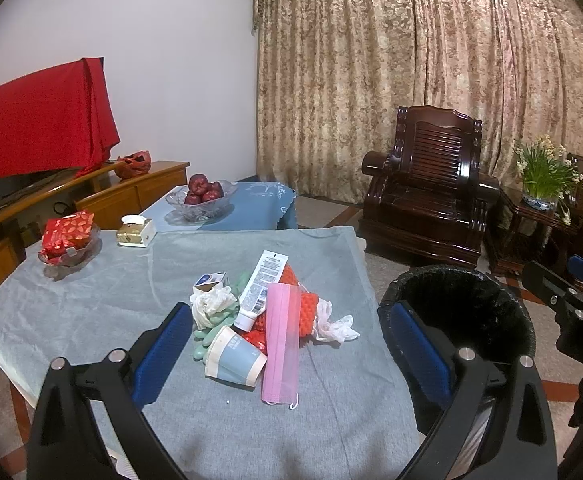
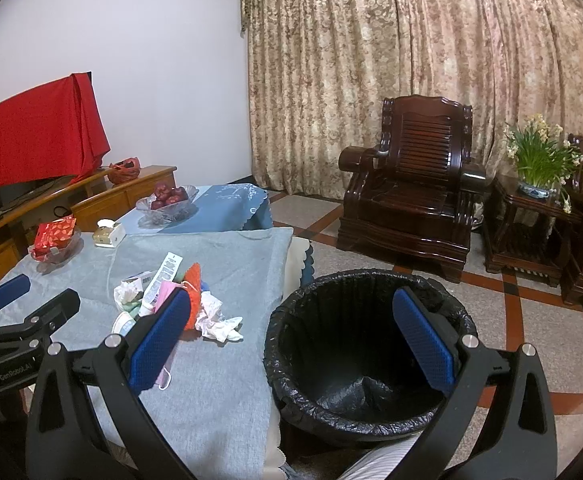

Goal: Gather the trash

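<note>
Both tongs (image 1: 291,344) (image 2: 291,336) released, empty; one cup (image 1: 235,356), one mask (image 1: 281,344), one bin (image 2: 367,352).

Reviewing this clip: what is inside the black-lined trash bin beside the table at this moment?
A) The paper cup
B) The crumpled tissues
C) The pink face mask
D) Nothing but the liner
D. The right wrist view looks down into the trash bin and shows only bare black liner, while the pink face mask, paper cup and crumpled tissues lie on the table.
</note>
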Demonstrator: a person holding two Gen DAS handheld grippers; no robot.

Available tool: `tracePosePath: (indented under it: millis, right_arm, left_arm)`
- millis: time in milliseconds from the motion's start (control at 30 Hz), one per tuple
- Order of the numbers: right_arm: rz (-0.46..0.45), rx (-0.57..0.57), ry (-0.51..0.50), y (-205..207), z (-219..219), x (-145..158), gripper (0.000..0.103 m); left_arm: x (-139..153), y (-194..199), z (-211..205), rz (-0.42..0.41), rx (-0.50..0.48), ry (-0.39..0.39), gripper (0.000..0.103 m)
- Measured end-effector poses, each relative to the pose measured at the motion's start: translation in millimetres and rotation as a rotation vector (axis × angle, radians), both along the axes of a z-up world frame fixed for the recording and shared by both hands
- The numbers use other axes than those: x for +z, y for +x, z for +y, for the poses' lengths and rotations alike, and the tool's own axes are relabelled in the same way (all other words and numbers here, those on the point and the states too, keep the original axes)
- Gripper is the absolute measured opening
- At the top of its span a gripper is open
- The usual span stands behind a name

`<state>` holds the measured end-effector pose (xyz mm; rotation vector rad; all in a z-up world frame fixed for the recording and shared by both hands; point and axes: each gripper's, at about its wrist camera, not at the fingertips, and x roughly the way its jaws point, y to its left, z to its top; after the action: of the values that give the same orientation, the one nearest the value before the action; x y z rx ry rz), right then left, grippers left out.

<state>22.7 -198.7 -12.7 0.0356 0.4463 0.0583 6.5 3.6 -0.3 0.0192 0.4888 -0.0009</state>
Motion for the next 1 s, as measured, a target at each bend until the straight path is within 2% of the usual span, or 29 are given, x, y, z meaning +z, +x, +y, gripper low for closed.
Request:
tracePosePath:
  millis: [1000]
  right_arm:
    - [0.004,-0.004,0.002,1.1,-0.9,-3.0,0.098]
  left_arm:
    - [-0.9,-1.3,-2.4,-0.002,0.002,0.004,0.097]
